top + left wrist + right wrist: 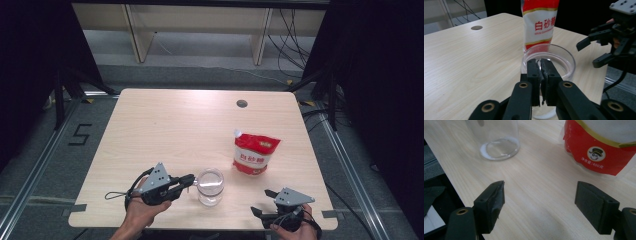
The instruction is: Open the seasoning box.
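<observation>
High view: clear round glass jar [210, 186] near front edge of pale wood-grain counter [165, 130], rim pinched by left tool [186, 181], jaws clamped on thin glass wall. White residue ringed around jar's base in right gripper view. Right tool [264, 202] just off to the side, jaws wide apart. Glossy red-and-white pouch [255, 153] upright beyond, printed "白砂糖", "400克".

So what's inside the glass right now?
The glass holds a thin white layer around its bottom edge and no other contents. The left gripper pinches its rim, hiding part of the near wall.
</observation>
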Available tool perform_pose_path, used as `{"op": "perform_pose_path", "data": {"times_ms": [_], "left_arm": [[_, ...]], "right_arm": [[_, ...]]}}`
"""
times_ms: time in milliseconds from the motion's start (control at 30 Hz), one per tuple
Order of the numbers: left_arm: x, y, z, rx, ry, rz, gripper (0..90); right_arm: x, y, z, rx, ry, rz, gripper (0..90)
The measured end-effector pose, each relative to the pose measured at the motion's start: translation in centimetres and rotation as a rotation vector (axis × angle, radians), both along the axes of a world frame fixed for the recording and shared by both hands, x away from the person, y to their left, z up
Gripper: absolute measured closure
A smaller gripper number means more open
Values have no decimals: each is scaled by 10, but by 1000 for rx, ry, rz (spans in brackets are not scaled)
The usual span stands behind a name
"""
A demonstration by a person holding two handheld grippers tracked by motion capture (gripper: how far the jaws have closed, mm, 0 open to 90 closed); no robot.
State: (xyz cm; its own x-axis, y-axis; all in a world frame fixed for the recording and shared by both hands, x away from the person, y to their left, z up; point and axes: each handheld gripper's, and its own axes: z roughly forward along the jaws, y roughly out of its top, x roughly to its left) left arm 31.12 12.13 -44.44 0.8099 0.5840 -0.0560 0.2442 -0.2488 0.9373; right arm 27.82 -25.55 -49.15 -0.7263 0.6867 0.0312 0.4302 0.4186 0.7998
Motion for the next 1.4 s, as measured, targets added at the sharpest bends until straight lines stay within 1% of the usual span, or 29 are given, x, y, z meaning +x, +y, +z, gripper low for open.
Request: {"op": "perform_pose_path", "data": {"times_ms": [100,200,233,267,333,367,400,433,533,633,700,767,800,867,900,933,967,1000,1033,1067,1100,1133,1167,1200,1233,1267,1333,1367,1400], "left_arm": [[3,-1,-2,6,11,9,876],[6,-2,-3,23,3,7,886],[5,-3,-3,17,19,18,886],[5,-3,-4,22,16,17,886],[7,-4,-5,68,-19,21,887],[8,-3,-5,80,-27,6,887],[6,-3,-7,54,-2,26,887],[7,-3,-7,62,-17,19,889],[7,-2,-8,46,-1,29,890],[7,-2,-8,45,-2,29,890],[7,-2,-8,44,-3,30,890],[7,-1,-8,46,-11,25,890],[7,-1,-9,48,-12,25,890],[7,-1,-9,43,-14,27,890],[7,-1,-9,38,-12,32,890],[7,-2,-10,36,-13,34,890],[6,-2,-10,40,-13,35,889],[6,-1,-10,44,-15,34,889],[6,-1,-10,39,-12,34,889],[6,-1,-11,40,-15,33,890],[6,-1,-11,34,-7,39,890],[6,-1,-11,32,-6,39,889],[6,-1,-11,33,-7,39,888],[6,-1,-11,32,-10,40,888],[6,-1,-11,32,-11,41,887],[6,-1,-11,32,-11,41,887],[6,-1,-11,34,-10,38,887],[6,0,-11,33,-9,38,887],[6,-1,-11,32,-9,38,887]], "right_arm": [[0,0,0,1,2,-2,254],[0,0,0,1,3,-3,256],[-1,1,0,3,12,-16,258],[1,0,0,-3,-15,0,258],[1,1,0,6,3,11,259],[1,1,0,5,4,12,261],[1,1,0,5,3,13,261],[1,1,0,-7,-16,-1,261],[0,1,0,-6,-9,0,264],[1,1,0,-8,-17,0,268],[1,2,1,-4,-30,-2,268],[0,3,1,6,-27,-6,270],[1,3,0,20,-27,9,277],[1,3,2,15,-43,0,293],[2,4,3,17,-57,0,311],[3,5,3,30,-52,21,340],[2,6,4,28,-60,11,361],[3,7,5,27,-70,20,382],[3,10,6,39,-56,39,432],[3,12,8,48,-90,50,468],[3,12,8,48,-90,50,468],[2,13,9,64,-81,46,496],[2,15,11,100,-74,51,546],[3,16,12,113,-70,62,556],[4,16,14,116,-98,65,594],[2,19,15,129,-106,70,655],[3,21,18,125,-139,95,715],[1,24,20,109,-150,77,752],[2,26,20,108,-157,81,763]]}}
